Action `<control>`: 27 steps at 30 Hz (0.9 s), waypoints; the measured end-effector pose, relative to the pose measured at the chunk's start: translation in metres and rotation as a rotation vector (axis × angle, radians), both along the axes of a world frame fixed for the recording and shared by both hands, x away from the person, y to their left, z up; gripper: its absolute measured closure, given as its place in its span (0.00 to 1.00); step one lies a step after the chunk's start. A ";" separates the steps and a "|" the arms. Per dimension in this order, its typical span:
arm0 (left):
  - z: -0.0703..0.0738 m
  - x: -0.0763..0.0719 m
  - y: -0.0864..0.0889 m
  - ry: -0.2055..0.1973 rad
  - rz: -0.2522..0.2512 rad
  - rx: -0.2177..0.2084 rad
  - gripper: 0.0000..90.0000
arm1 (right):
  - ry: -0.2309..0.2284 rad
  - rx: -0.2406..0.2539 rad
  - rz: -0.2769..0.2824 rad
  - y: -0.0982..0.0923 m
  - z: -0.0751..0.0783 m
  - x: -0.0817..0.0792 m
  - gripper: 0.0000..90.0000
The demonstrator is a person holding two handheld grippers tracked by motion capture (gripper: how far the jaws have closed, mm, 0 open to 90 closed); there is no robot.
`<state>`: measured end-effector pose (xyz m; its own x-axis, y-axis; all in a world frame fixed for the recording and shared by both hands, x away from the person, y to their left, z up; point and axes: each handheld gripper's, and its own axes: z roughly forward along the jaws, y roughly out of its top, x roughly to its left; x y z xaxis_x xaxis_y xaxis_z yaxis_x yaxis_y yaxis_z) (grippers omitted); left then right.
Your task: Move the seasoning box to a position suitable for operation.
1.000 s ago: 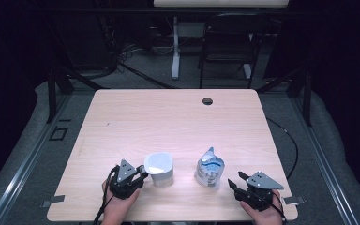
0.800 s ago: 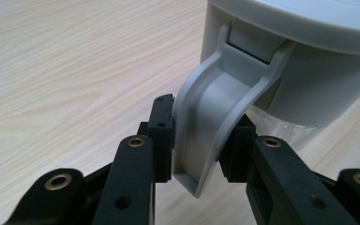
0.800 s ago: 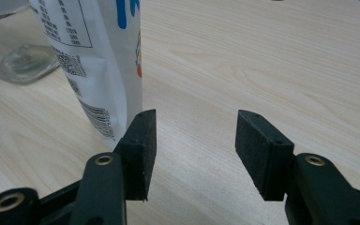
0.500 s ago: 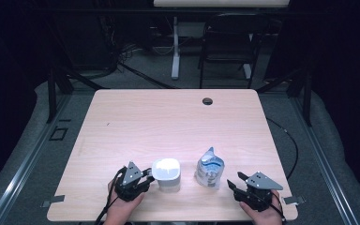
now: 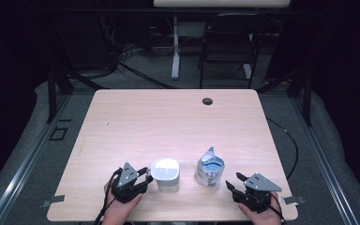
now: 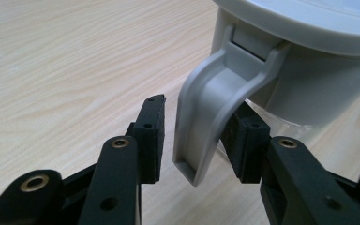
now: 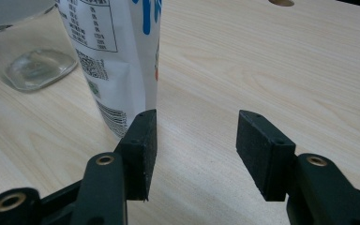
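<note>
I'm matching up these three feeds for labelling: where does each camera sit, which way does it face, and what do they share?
High view: above the person's edge of the table, looking forward and down; both hands, left gripper and right gripper show.
Left gripper view: rides that gripper, facing the jug; its jaws, just opened, flank the grey handle with a gap.
Right gripper view: looks along its open jaws past the pouch.
Shared: all show the jug; the high and right views share the pouch.

The jug (image 6: 304, 61) is cut off by the left gripper view's top and right edges; the pouch (image 7: 117, 51) loses its top (its small print is unreadable) in the right gripper view.
</note>
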<state>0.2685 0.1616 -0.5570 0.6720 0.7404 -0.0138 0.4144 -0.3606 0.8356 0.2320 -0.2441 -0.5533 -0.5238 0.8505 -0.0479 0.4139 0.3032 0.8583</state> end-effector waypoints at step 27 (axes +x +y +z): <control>0.023 -0.018 0.025 0.087 0.004 -0.117 0.68 | 0.015 -0.042 0.113 0.021 0.024 -0.026 0.76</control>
<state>0.2506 0.1870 -0.5338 0.6612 0.7333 -0.1580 0.4885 -0.2610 0.8326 0.2060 -0.2232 -0.5291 -0.6174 0.7832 -0.0739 0.3873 0.3844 0.8380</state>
